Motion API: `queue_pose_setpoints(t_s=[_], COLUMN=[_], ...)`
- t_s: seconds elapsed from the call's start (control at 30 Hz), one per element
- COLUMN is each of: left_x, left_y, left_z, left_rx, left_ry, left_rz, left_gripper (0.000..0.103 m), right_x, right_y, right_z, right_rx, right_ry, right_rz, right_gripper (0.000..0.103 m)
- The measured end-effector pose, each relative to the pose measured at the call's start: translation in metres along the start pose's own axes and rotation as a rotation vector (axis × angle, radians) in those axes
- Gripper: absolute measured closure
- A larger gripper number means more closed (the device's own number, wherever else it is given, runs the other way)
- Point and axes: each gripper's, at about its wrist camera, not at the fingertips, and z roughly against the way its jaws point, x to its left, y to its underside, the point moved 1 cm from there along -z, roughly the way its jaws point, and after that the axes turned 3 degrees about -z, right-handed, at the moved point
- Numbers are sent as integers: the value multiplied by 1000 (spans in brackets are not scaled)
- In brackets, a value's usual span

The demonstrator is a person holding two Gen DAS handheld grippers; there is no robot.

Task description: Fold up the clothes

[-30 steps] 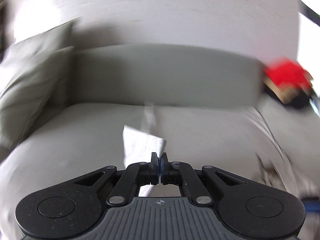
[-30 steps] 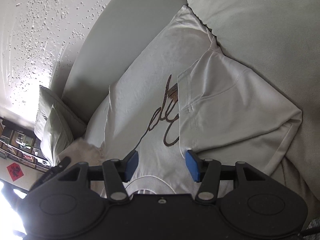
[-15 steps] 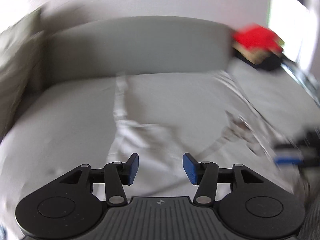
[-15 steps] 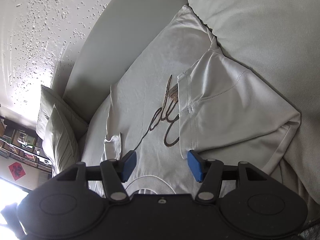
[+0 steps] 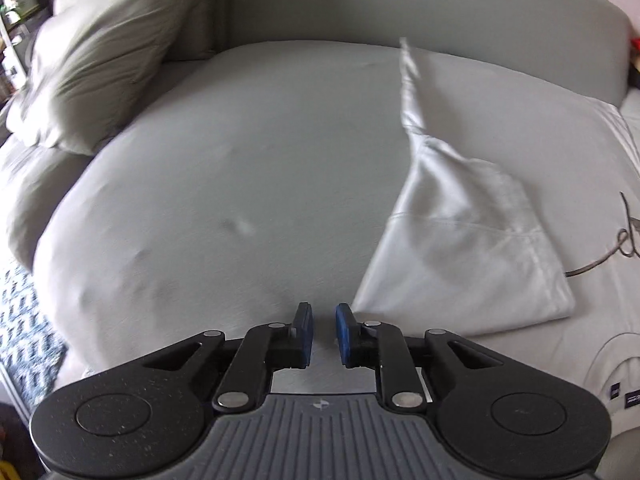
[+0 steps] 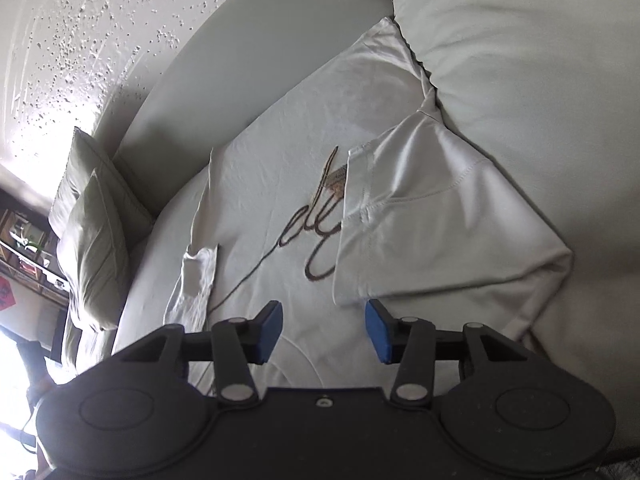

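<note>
A white short-sleeved T-shirt [image 6: 320, 152] with a dark cursive script print [image 6: 316, 236] lay spread flat on the pale grey fabric sofa seat [image 5: 240, 168], its body running toward the curved sofa backrest [image 6: 248, 80]. In the right wrist view, one sleeve [image 6: 432, 232] was folded inward over the chest, covering part of the script, and its outer edge lay against a plump pale grey seat cushion [image 6: 520, 60]. The other sleeve [image 5: 464, 240] lay folded in over the shirt's near edge, a thin ridge of fabric trailing from it toward the backrest. The left gripper [image 5: 323, 334], black with blue pads, hovered above bare sofa just beside that sleeve's hem, its jaws slightly apart with a narrow gap and nothing between them. The right gripper [image 6: 325, 330] hung over the shirt near the neckline seam [image 6: 304, 360], its jaws wide apart and empty. Two grey-green throw pillows [image 5: 100, 48] leaned in the sofa's far corner, well apart from the shirt. A blue-and-white patterned rug [image 5: 20, 320] showed at the left view's lower edge.
</note>
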Motion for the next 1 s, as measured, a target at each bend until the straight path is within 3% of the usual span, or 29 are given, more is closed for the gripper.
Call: queue_pose_setpoints(t_s=[0.13, 0.2, 0.27, 0.37, 0.4, 0.47, 0.57, 0.63, 0.77, 0.87, 1.0], left_x=[-1, -10, -25, -49, -54, -54, -54, -55, -56, -58, -52], left_y=[-4, -11, -23, -47, -56, -68, -70, -69, -66, -63, -49], left_z=[20, 31, 32, 11, 0, -22, -34, -37, -43, -47, -22], left_rx=[-133, -221, -248, -211, -191, -148, -112, -94, -59, -37, -99], left_ry=[36, 77, 122, 187, 197, 222, 228, 223, 212, 206, 222], left_rz=[-9, -60, -130, -197, -194, -139, -101, -92, -73, -60, -56], left_gripper=[86, 86, 86, 86, 87, 91, 92, 92, 92, 92, 88], right_x=[5, 9, 7, 5, 5, 4, -5, -9, -8, -3, -8], right_y=[-8, -19, -36, -63, -72, -86, -97, -98, -93, -91, -86], right_z=[20, 29, 27, 15, 9, -3, -22, -40, -69, -63, -38], right_rx=[-33, -68, -67, -66, -68, -75, -81, -39, 28, -1, -51], right_ry=[-7, -7, 19, 109, 142, 181, 200, 223, 350, 356, 310], right_rz=[41, 56, 41, 72, 99, 135, 103, 64, 121, 156, 142], right_gripper=[55, 52, 52, 58, 73, 87, 87, 87, 87, 86, 85])
